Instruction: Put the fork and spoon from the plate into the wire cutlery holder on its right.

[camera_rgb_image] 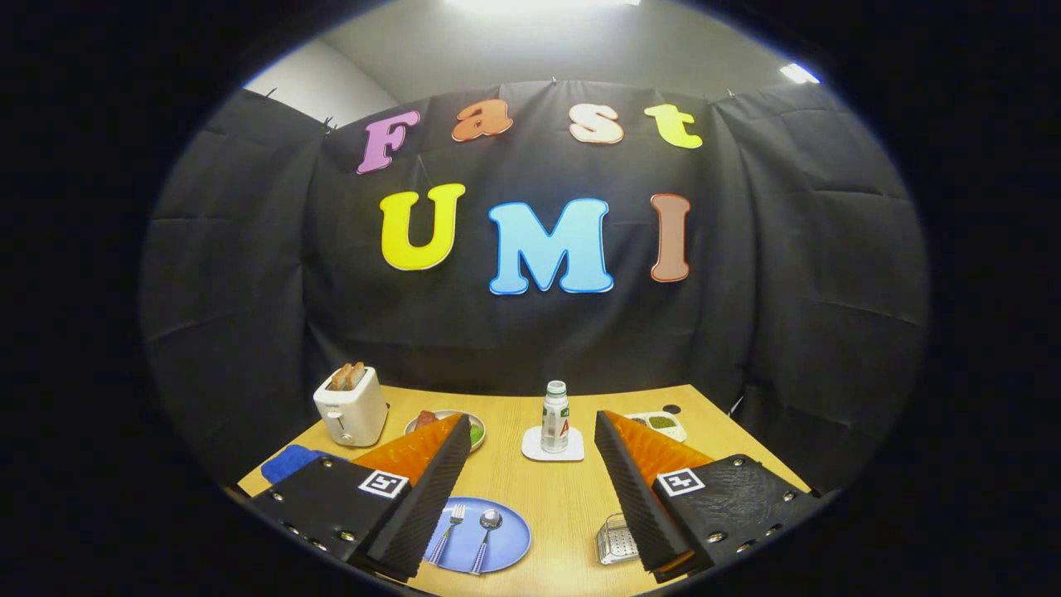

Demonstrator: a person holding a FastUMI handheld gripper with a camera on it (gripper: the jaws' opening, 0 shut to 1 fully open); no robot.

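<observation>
One fork, one spoon

A round blue plastic plate held a silver metal fork and spoon with blue-striped handles; lower right, the wire cutlery holder gleamed silver on the light wooden table.

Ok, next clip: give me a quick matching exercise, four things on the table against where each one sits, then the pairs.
Things:
1. fork
2. bottle
3. toaster
4. wire holder

Places:
A. on a white coaster, beyond the open gripper
B. far corner of the table, bread in its slots
C. on the blue plate, beside the spoon
D. on bare table right of the plate, partly behind a finger

Pairs: 1-C, 2-A, 3-B, 4-D
</observation>
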